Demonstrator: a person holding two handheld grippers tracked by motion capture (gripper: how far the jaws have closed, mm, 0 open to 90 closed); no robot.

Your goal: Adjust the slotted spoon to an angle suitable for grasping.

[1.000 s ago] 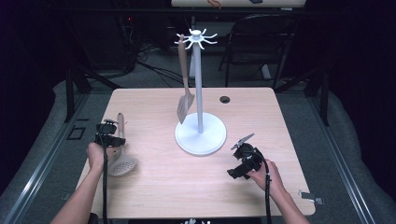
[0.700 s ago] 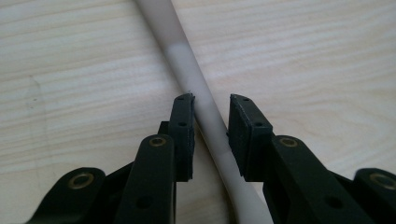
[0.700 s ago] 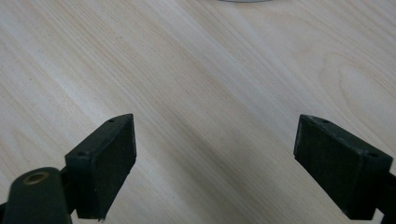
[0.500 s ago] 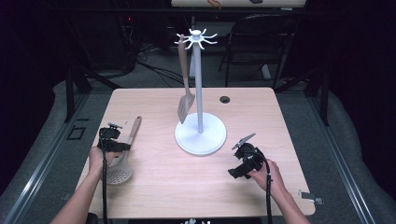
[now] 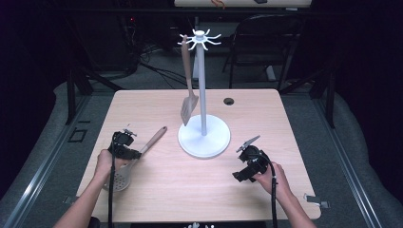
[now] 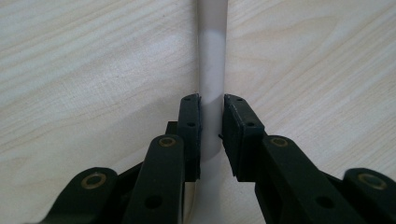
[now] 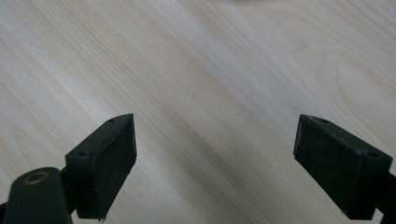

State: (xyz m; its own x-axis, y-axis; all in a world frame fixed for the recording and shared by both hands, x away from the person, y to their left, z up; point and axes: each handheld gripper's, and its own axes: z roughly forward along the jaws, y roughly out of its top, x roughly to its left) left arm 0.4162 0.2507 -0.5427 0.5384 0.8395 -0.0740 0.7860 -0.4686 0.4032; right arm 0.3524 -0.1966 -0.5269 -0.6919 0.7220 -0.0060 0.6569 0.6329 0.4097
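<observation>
A dark recording studio or lab: lone wooden table (image 5: 190, 190), loose floor cables (image 5: 157, 71), folding chair (image 5: 266, 42)

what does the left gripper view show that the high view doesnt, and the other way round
Left gripper view alone: the black pads pressed on both sides of the pale handle, so the grip is shut on it.

High view alone: the white hook stand with a slotted turner hanging from it, the skimmer's perforated bowl, the right gripper held apart, and the person's hands.

Both: the left gripper, the skimmer handle, the light wooden table.
</observation>
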